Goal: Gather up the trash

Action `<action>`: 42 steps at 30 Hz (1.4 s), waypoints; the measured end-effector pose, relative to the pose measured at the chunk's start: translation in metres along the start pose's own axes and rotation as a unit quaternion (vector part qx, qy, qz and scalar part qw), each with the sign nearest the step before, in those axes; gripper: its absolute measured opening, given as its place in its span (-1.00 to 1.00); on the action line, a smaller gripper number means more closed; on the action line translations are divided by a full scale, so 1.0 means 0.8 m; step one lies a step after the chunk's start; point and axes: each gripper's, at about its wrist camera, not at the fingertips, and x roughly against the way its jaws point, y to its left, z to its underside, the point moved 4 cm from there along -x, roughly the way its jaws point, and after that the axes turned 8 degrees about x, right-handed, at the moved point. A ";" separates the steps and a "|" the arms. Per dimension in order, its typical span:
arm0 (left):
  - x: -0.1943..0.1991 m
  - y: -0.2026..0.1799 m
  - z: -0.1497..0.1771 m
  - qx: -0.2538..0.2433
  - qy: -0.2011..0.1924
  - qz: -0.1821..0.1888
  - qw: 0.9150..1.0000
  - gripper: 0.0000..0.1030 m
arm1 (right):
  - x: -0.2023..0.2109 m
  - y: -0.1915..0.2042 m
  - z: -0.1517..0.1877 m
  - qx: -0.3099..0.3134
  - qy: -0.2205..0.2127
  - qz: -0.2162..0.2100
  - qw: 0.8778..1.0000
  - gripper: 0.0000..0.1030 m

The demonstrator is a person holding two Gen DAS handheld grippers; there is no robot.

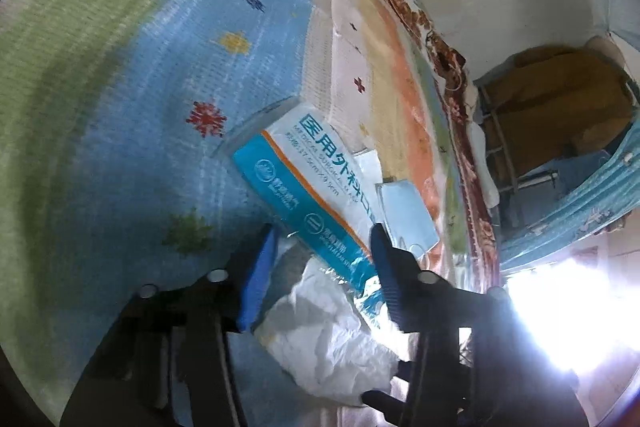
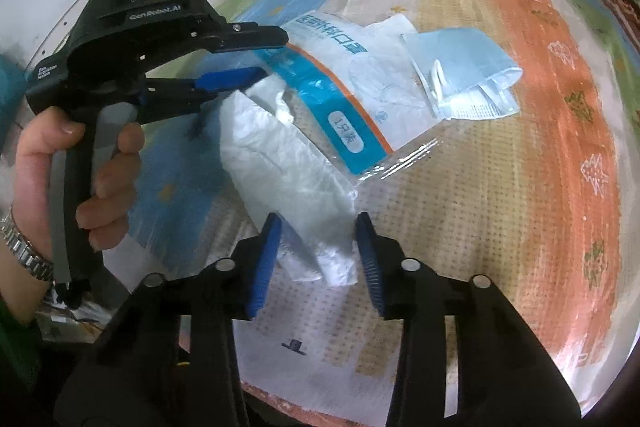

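- Trash lies in one cluster on the striped mat (image 2: 500, 155): a wrapper (image 2: 332, 87), a white bag (image 2: 288, 163) and a blue mask (image 2: 468, 71).
- Wrapper: clear plastic with a blue-and-orange printed band and Chinese text; it lies flat, its near edge over the top of the white bag.
- White bag: crumpled, thin plastic, running from under the wrapper toward my right gripper (image 2: 320, 259).
- Mask: folded, light blue with a white ear loop, lying just beside the wrapper on its far right side, partly on a sheet of white paper (image 2: 392, 27).
- Right gripper: jaws apart, blue pads on either side of the bag's near end. Bag sits between the fingers; I cannot tell whether the pads touch it.
- Left gripper (image 2: 256, 57), seen from the right wrist: black body held by my left hand (image 2: 80, 163), upper finger over the wrapper's left edge, lower blue pad at the bag's top corner. Jaws spread, nothing clamped.
- Left wrist view: left gripper (image 1: 324, 251) wide apart, wrapper (image 1: 316, 187) lying in the gap between the two fingers, the bag (image 1: 328, 347) below it and close to the lens. Contact with the pads not resolvable.
- Same view: mask (image 1: 408, 223) sits just behind the right finger, beside the wrapper.
- Mat (image 1: 120, 87) shows green, blue, white and orange bands with small star patterns; a brown floral border (image 1: 460, 75) runs along its far edge.
- Watch (image 2: 24, 251) with a metal band on my left wrist.
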 end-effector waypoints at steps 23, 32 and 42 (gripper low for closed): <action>0.036 -0.032 -0.019 -0.017 -0.088 -0.005 0.996 -0.93 | 0.011 -0.006 -0.008 0.015 -0.001 0.006 1.000 -0.90; 0.115 -0.075 -0.006 -0.010 -0.150 0.018 0.988 -0.93 | 0.037 -0.016 -0.013 0.003 -0.005 0.025 1.000 -0.91; 0.149 -0.084 0.010 -0.012 -0.154 -0.009 0.988 -0.93 | 0.062 -0.031 -0.015 -0.017 -0.018 0.033 0.999 -0.91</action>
